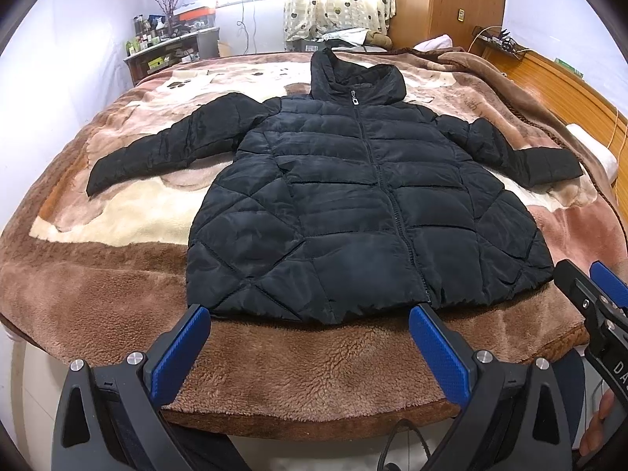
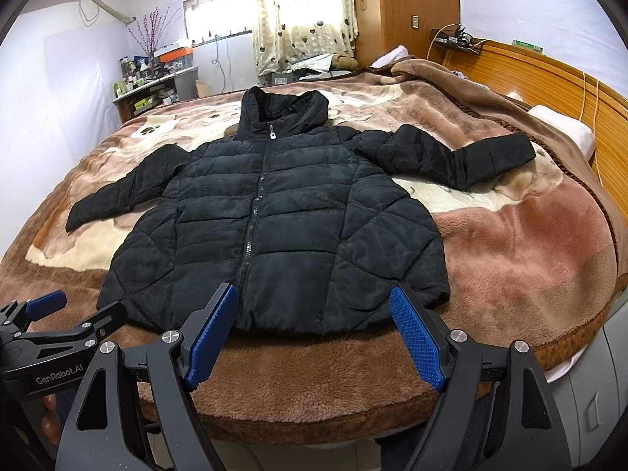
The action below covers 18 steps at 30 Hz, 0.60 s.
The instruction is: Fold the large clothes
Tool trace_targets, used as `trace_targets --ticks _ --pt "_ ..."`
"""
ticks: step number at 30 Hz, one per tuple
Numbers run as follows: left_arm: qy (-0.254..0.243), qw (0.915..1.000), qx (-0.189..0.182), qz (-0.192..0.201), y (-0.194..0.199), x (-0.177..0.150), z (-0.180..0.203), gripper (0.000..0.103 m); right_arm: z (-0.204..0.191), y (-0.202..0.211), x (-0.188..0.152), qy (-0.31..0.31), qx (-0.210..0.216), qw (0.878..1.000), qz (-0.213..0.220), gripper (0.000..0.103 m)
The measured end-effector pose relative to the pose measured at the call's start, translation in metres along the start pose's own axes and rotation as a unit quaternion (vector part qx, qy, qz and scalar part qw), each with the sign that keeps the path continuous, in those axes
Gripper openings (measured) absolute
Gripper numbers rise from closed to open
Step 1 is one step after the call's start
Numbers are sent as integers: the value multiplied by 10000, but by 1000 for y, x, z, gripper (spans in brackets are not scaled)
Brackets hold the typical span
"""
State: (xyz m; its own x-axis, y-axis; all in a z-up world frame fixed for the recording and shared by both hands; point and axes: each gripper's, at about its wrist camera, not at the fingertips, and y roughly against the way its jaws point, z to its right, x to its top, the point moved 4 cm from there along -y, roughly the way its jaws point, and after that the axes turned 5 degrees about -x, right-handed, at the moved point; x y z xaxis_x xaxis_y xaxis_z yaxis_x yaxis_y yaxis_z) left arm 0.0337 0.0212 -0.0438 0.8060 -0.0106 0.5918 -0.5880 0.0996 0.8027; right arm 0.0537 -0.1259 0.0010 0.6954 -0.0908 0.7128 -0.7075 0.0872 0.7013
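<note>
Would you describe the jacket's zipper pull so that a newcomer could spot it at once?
Start at the brown blanket covering the bed, then the black puffer jacket spread flat on it. Follow its front zip up to the collar: the zipper pull hangs there, the only small silvery piece on the black fabric.

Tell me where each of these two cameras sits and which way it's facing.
Left wrist: on the left gripper, jaws open, facing the jacket from its hem; the right gripper shows at the edge.
Right wrist: on the right gripper, jaws open, same heading; the left gripper shows at the edge.
Shared: jacket, blanket, curtain.
</note>
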Motion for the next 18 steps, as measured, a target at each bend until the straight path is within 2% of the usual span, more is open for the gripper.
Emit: trace_targets --ticks 18 --pt "74 9999 66 -61 -12 6 -6 102 -10 -8 -2 52 -4 9999 -86 80"
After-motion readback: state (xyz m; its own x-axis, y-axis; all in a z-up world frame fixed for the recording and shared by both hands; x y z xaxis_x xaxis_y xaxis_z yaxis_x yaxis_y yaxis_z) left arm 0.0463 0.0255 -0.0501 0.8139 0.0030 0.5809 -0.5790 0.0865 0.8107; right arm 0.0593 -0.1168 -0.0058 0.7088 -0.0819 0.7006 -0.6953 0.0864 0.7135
